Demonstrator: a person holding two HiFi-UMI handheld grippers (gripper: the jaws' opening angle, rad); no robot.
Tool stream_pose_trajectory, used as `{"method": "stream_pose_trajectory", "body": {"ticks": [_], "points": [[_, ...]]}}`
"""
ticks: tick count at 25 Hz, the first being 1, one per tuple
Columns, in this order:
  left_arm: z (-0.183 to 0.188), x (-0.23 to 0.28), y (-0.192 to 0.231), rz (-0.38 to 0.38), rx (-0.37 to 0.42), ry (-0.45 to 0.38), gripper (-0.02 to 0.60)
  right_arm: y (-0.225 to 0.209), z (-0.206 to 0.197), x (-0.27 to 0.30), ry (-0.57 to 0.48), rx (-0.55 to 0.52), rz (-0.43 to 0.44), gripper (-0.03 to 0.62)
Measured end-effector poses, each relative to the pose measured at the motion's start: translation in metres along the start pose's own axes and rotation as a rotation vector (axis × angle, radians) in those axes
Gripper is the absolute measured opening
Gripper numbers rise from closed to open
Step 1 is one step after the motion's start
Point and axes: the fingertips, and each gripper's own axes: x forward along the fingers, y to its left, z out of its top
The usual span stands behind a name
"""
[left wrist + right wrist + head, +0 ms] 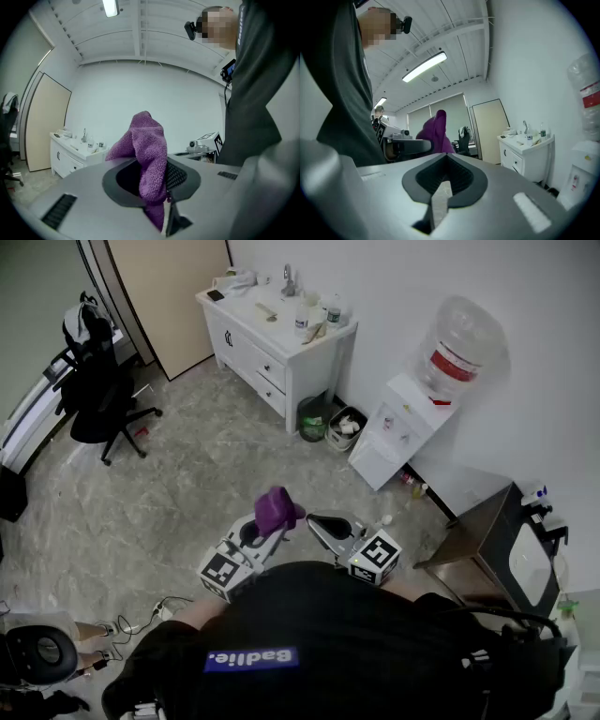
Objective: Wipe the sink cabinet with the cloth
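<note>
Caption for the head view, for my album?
Left claw grips a purple cloth, right claw shut and empty, white sink cabinet across the room.

My purple terry cloth [149, 154] stood bunched upright, pinched in my left claw [154, 192]; the white sink cabinet [274, 351] stood against the wall, well apart.
</note>
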Motion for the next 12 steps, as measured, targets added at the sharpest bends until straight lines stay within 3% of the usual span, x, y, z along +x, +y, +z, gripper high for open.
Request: {"method": "stream_pose_trajectory", "body": {"ticks": [12], "points": [[-0.0031,0.0009,0.0031,0.01,0.001,0.003,0.084,-0.003,-0.0066,0.0022,0.014,0.021,0.006,-0.003]]}}
